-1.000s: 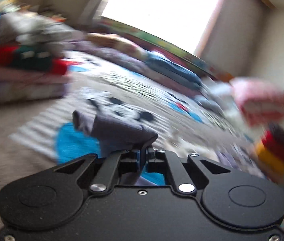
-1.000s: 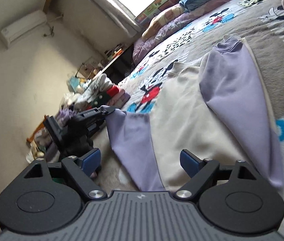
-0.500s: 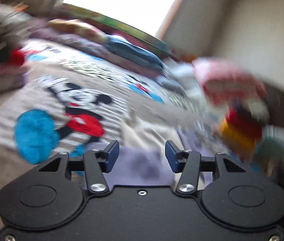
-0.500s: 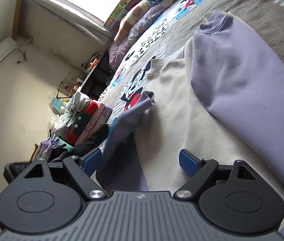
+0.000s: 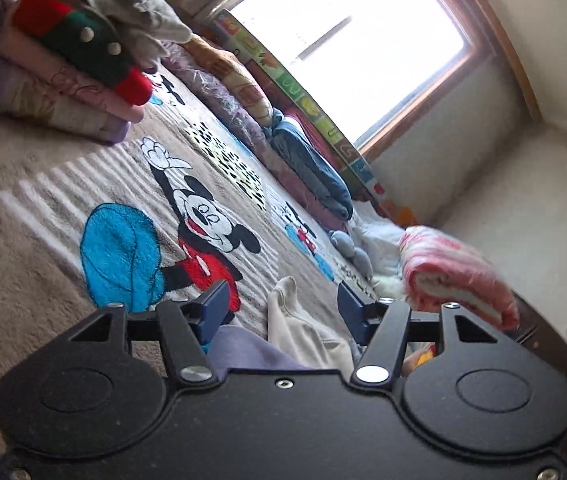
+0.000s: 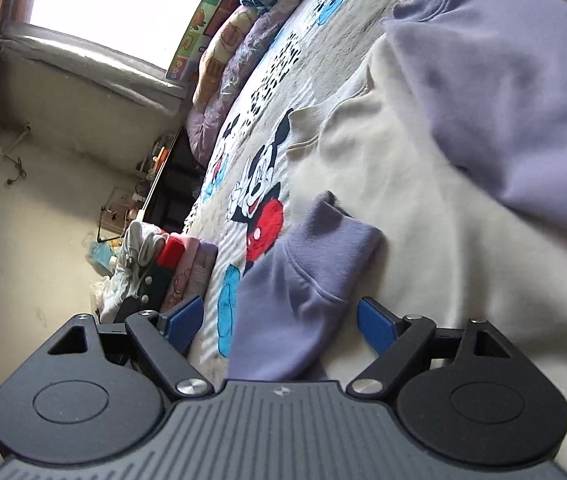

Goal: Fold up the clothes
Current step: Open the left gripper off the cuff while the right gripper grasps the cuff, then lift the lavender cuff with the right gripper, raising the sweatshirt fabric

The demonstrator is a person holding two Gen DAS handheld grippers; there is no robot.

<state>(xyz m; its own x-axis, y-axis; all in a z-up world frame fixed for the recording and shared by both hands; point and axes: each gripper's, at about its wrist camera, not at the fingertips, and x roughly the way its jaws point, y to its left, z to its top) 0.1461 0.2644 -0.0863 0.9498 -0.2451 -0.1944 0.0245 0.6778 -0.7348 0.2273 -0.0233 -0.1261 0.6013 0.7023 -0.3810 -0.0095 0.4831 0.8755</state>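
On the left, the left gripper (image 5: 279,306) is opening over the near edge of the sweatshirt (image 6: 423,208), and nothing is being pinched: a cream fold and a bit of lilac cloth are lying loose between its blue pads (image 5: 213,308). The garment is lying flat on the blanket (image 5: 43,240), cream body up, with the left sleeve (image 6: 303,280) folded in across it and the right sleeve (image 6: 523,92) lying over the far side. A folded pile (image 5: 63,68) is sitting well apart, at the blanket's edge. On the right, the right gripper (image 6: 279,322) is closing a little yet is gaping wide, the left sleeve's cuff between the pads, untouched. To do this step well, I judge each gripper should be taking one clean layer at the hem corners, keeping the sleeves flat, and lifting both sides evenly so the fold is landing square.
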